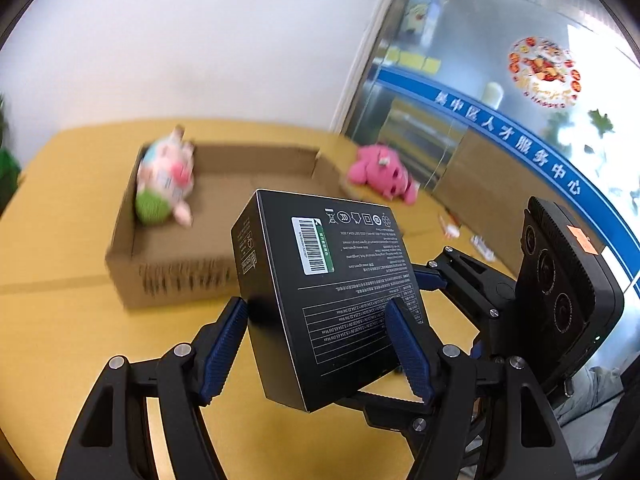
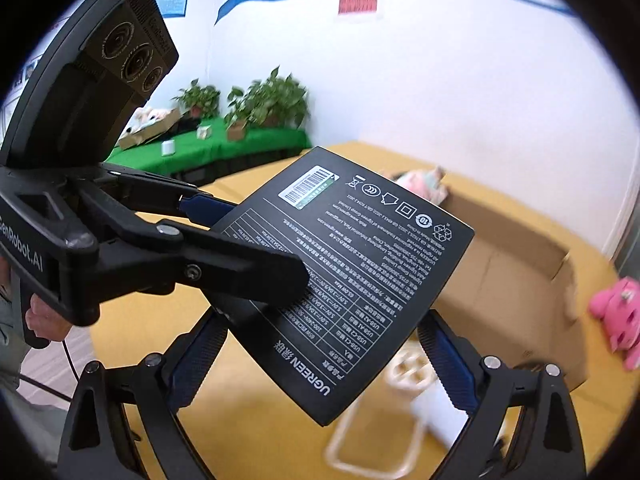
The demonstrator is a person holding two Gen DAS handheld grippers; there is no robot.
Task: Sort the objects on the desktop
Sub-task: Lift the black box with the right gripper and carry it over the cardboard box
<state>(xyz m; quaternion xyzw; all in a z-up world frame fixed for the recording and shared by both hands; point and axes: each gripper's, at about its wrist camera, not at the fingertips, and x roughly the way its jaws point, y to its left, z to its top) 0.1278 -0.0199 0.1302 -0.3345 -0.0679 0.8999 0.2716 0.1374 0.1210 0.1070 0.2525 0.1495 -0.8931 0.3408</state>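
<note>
Left hand-held gripper (image 1: pixel 320 344) clamps the black box (image 1: pixel 324 292) between its blue ribbed pads, one on each side, and holds it tilted in the air above the yellow surface (image 1: pixel 60 320). The right hand-held gripper (image 2: pixel 320 364) sits just beside it, jaws standing wide with a corner of the box between them; whether its pads press on the box cannot be told — it looks clear of them. Toward eleven o'clock of the box in the left wrist view lies the open cardboard tray (image 1: pixel 168 280), with a pale plush toy (image 1: pixel 166 180) already in its far left corner; a pink plush toy (image 1: pixel 380 172) lies on the surface outside, at about one o'clock beyond the tray's right wall. The step in hand appears to be carrying the box to the tray. To do it well, keep the grip firm, since the smooth card could slip from a tilted hold, carry it above the near wall, level it over the bare floor right of the plush, and lower it before releasing — not dropping.
</note>
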